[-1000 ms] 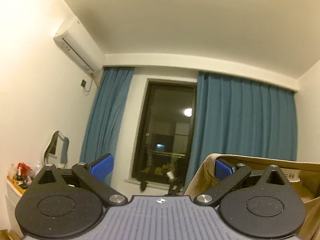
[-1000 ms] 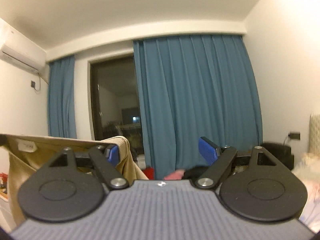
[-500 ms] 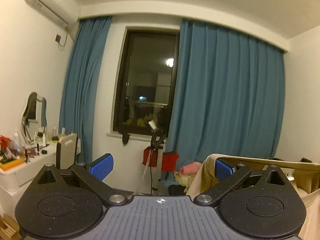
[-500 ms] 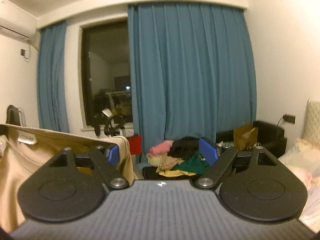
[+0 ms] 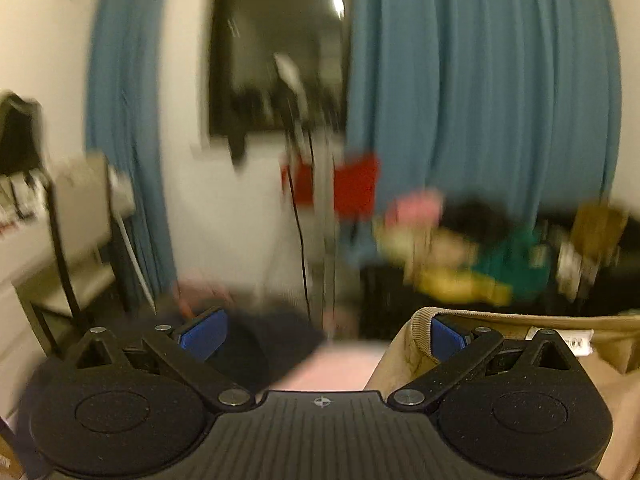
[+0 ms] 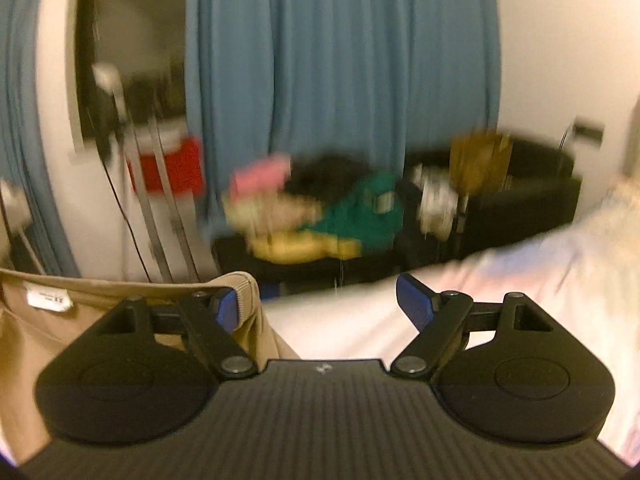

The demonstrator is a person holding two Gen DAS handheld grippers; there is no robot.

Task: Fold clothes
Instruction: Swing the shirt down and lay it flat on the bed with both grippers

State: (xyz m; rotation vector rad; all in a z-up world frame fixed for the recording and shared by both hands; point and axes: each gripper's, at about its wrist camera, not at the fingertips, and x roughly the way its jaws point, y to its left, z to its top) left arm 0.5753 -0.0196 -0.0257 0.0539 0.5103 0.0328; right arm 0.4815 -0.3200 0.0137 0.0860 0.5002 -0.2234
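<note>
A tan garment with a ribbed collar and a white neck label hangs stretched between my two grippers. In the left wrist view its collar (image 5: 418,330) is hooked over my right finger; my left gripper (image 5: 322,334) has its jaws wide apart. In the right wrist view the garment (image 6: 132,296) is hooked over my left finger; my right gripper (image 6: 324,306) also has its jaws wide apart. Both views are blurred by motion.
A pale bed surface (image 6: 500,280) lies below and to the right. A pile of coloured clothes (image 6: 320,216) sits on a dark stand by the blue curtains (image 6: 340,60). A white desk (image 5: 32,256) stands at the left, a dark window (image 5: 276,48) behind.
Both grippers have tilted down from the ceiling and upper wall towards the floor and bed. The tan garment stays hooked on the same fingers.
</note>
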